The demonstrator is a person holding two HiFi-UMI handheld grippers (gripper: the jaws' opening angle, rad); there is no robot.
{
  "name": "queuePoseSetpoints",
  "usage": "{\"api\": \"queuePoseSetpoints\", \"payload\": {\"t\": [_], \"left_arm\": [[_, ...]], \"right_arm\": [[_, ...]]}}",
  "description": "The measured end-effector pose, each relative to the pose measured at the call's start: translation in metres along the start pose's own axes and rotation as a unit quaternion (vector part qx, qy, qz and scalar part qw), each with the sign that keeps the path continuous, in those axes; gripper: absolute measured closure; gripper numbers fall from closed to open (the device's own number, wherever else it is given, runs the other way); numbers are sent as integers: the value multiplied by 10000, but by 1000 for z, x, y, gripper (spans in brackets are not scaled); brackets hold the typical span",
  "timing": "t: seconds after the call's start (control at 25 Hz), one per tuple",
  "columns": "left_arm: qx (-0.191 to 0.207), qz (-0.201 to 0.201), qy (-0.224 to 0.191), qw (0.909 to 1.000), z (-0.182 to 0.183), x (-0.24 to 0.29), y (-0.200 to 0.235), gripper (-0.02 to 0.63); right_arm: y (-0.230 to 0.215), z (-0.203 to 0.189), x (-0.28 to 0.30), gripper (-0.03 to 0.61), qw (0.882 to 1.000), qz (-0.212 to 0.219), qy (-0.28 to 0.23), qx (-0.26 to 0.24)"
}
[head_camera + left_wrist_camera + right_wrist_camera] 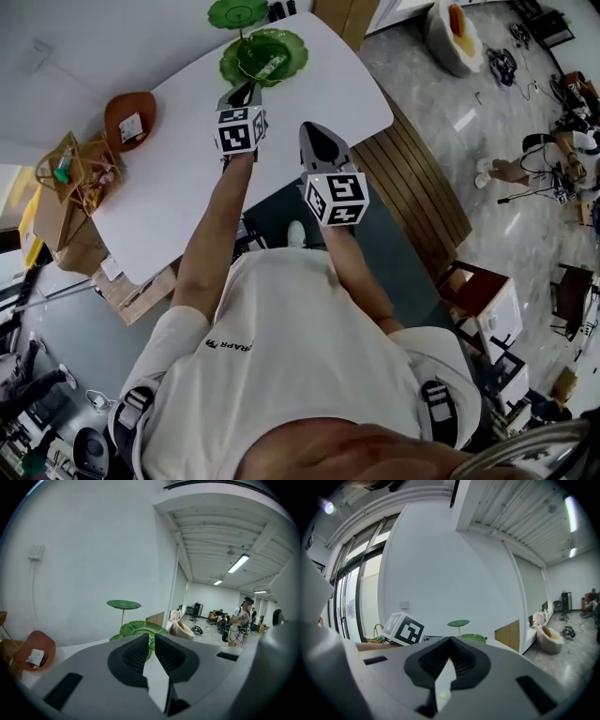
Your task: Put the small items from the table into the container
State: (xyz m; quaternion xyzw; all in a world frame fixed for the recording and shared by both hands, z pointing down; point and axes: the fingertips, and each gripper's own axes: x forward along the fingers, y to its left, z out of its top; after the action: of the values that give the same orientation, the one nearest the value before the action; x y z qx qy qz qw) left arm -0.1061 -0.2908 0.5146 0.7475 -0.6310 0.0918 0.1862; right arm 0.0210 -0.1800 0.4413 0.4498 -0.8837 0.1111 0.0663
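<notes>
my left gripper (151, 637): jaws cracked narrow, nothing in them. green leaf dish (292, 47) dead ahead, just past tips, small packet (270, 64) already inside. right gripper (450, 641): jaws closed, empty, farther back. orange bowl (117, 108) with second packet (131, 126) off left. left hand nearer.

place: open lab-style workroom | cues: strip ceiling lights (238, 563); cables and gear (503, 66) on the floor; white table (187, 159)

Your head camera looks steeply down from above; your 2 gripper cameras face level along their jaws. All 3 share the green leaf stand (292, 45).
</notes>
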Motion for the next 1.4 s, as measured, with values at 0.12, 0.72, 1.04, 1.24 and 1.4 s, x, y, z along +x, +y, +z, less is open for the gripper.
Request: {"api": "queuePoseSetpoints", "payload": {"t": [0.12, 0.72, 1.04, 1.24, 1.4], "left_arm": [[-19, 106, -87, 9999, 2, -14, 3, 593], [10, 453, -193, 9988, -14, -74, 24, 609], [-135, 692, -63, 9975, -38, -94, 40, 609], [-216, 774, -87, 9967, -42, -103, 44, 609], [-264, 843, -112, 9960, -46, -108, 47, 609]], "right_arm": [[8, 2, -2, 572, 10000, 79, -28, -17], [35, 0, -4, 572, 9992, 402, -30, -63], [49, -2, -3, 572, 9984, 566, -15, -82], [56, -6, -1, 572, 9978, 650, 31, -85], [57, -7, -1, 572, 9977, 669, 48, -103]]}}
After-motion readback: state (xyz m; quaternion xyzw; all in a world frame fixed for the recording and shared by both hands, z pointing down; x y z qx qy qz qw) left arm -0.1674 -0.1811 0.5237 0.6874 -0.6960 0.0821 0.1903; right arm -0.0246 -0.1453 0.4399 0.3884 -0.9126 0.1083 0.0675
